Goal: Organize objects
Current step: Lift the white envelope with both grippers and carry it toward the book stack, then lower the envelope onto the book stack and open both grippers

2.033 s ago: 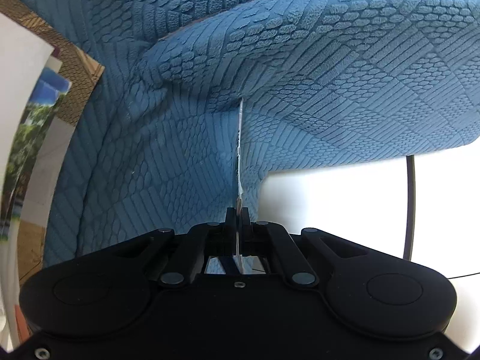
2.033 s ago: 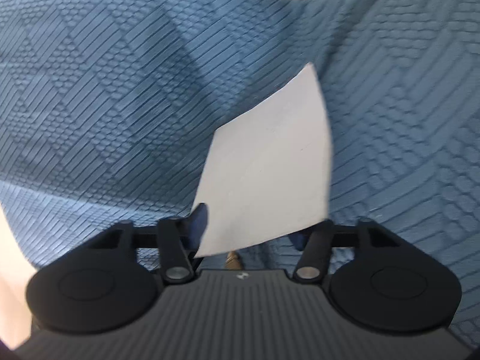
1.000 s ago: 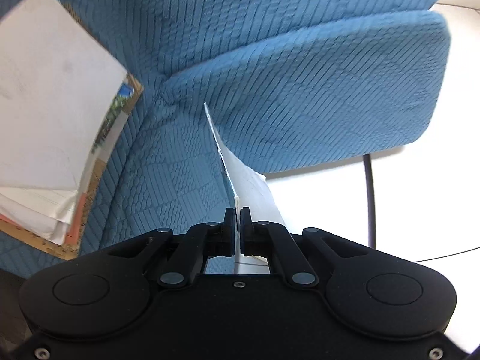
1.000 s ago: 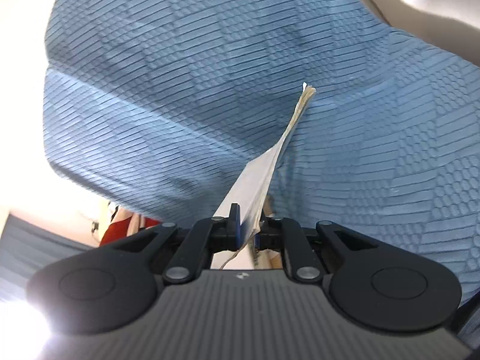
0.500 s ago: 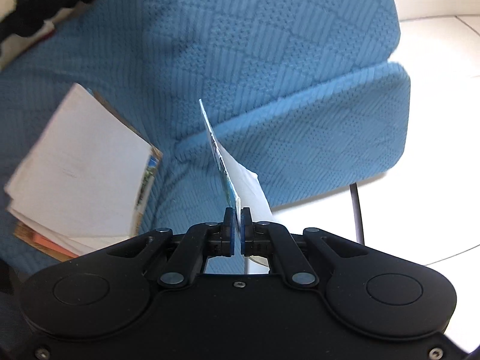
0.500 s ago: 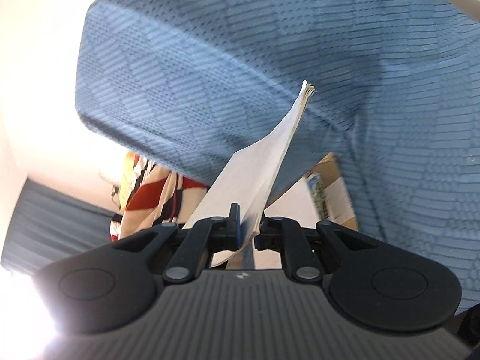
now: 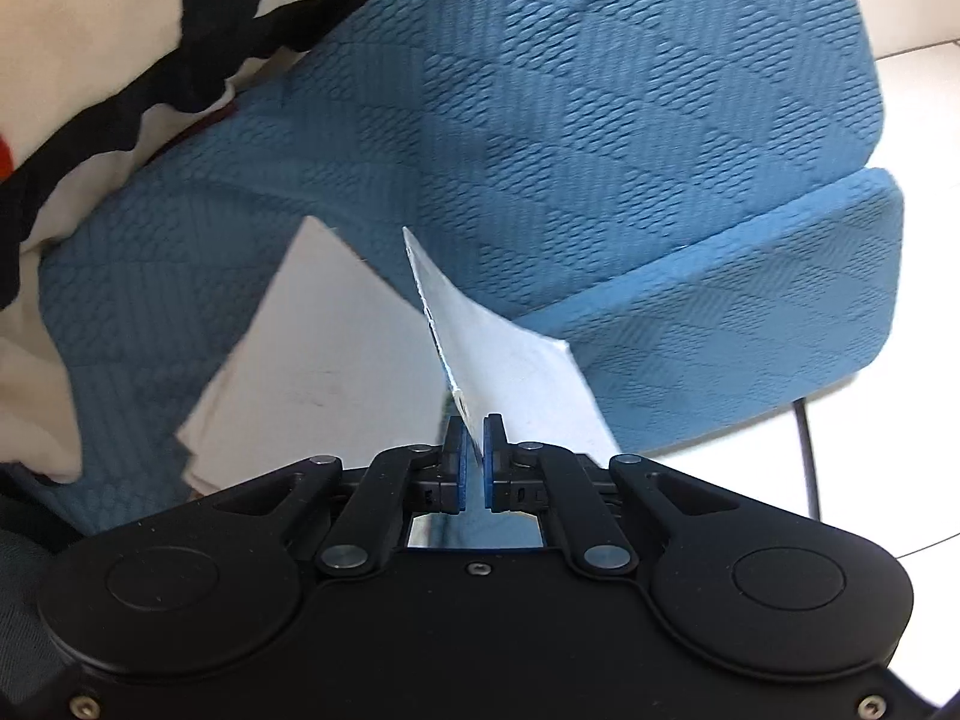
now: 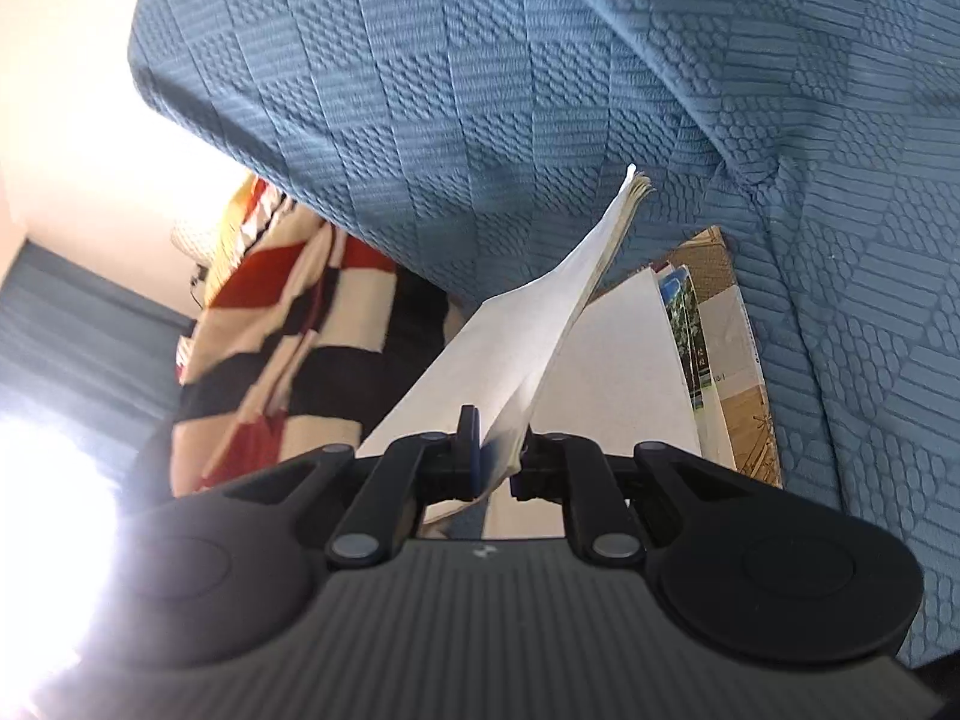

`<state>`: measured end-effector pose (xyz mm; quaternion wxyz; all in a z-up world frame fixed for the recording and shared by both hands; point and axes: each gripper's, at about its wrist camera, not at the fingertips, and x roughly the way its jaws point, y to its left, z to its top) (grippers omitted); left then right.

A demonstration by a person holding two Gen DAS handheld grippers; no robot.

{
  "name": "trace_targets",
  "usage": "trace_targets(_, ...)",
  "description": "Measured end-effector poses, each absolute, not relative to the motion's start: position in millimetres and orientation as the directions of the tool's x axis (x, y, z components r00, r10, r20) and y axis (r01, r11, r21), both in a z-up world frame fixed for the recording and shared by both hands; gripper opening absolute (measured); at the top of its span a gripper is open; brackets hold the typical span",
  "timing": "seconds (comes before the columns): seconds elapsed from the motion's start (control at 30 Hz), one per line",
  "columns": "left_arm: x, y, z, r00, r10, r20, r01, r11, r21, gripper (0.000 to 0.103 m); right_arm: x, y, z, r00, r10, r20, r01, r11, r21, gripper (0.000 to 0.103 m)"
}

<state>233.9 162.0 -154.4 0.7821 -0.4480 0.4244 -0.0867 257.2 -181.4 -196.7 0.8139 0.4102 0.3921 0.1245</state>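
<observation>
Card (image 7: 504, 360) in left claw (image 7: 473, 450) now nearer paper stack (image 7: 324, 372).

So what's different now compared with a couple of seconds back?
Two seconds ago the right gripper stood open around a thick sheaf of paper; it has since shut on it. Both grippers drew back from the blue sofa, bringing the paper stack and a striped blanket into view. The left gripper stays clamped on its thin sheet.

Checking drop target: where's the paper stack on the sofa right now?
In the left wrist view the paper stack lies flat on the blue sofa seat, left of the card pinched in the left gripper.
</observation>
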Motion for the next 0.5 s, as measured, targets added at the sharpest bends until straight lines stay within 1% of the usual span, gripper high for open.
trace_targets(0.3,236,169,-189,0.611,-0.506,-0.608,-0.274,0.585,-0.763,0.004,264,-166,-214,0.676,0.498,-0.542,0.07,0.69,0.721,0.012)
trace_targets(0.5,235,164,-203,0.59,-0.465,-0.66,-0.292,0.639,-0.712,0.004,265,-157,-234,0.654,0.482,-0.583,0.086,0.718,0.69,0.014)
